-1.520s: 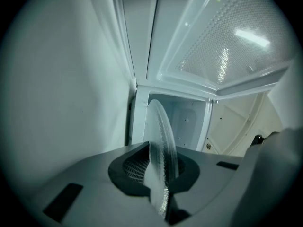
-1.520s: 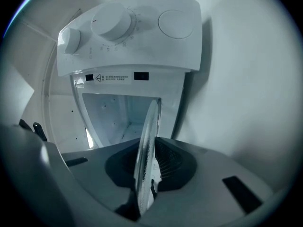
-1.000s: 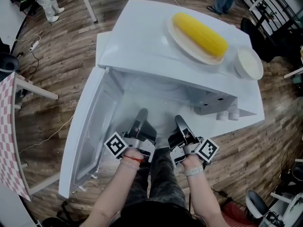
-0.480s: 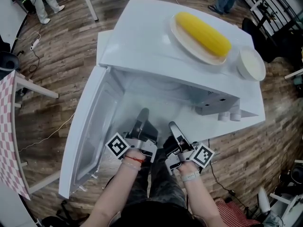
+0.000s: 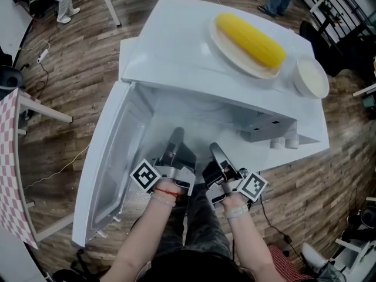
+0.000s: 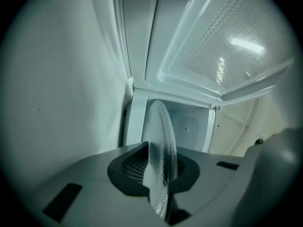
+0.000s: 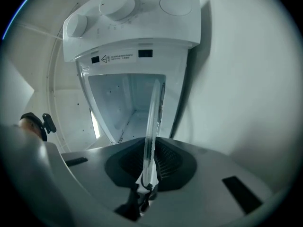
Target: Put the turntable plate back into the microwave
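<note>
The white microwave (image 5: 188,51) stands with its door (image 5: 111,163) swung open to the left. Both grippers reach into the opening side by side. My left gripper (image 5: 175,138) is shut on the clear glass turntable plate (image 6: 161,136), which shows edge-on between its jaws, with the cavity behind it. My right gripper (image 5: 215,153) is shut on the same plate's rim (image 7: 152,122), below the control panel (image 7: 132,13). In the head view the glass itself is hard to make out.
A plate with a corn cob (image 5: 249,40) and a white bowl (image 5: 310,78) rest on the microwave's top. The two knobs (image 5: 282,143) stick out at the front right. A checked-cloth table (image 5: 9,169) stands left on the wooden floor. People stand at the far edge.
My right gripper has shifted a little to the left, closer to the left one. The left gripper has hardly moved. Both stay shut on the plate.
</note>
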`<state>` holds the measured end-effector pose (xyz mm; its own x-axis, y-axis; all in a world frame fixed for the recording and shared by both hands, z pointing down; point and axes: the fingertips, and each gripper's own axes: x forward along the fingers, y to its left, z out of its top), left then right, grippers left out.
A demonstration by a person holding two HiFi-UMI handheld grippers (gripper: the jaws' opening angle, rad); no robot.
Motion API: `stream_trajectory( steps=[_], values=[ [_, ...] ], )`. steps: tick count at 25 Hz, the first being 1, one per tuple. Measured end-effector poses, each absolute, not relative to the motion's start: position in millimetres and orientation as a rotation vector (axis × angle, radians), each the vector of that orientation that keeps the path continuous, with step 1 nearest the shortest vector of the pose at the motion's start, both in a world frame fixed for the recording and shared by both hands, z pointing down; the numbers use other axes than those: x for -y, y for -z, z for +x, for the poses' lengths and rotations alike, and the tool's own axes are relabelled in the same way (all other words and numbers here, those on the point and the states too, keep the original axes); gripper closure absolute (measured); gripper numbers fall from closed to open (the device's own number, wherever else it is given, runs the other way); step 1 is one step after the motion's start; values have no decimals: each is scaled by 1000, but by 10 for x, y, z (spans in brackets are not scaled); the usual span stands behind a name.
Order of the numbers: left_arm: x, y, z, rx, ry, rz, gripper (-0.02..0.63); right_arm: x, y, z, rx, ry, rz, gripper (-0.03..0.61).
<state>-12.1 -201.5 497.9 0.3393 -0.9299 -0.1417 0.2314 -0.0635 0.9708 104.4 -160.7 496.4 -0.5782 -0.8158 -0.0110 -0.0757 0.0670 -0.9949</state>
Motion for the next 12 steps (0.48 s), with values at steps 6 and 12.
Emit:
stream_trajectory(
  steps=[6, 12],
  values=[
    [2065, -4982, -112, 753, 1048, 1319, 580, 1629, -4986, 1040, -1695, 1581, -892, 531],
    [2100, -4994, -116, 746, 1028, 1313, 580, 1685, -4977, 1047, -1670, 1588, -897, 531]
  ],
)
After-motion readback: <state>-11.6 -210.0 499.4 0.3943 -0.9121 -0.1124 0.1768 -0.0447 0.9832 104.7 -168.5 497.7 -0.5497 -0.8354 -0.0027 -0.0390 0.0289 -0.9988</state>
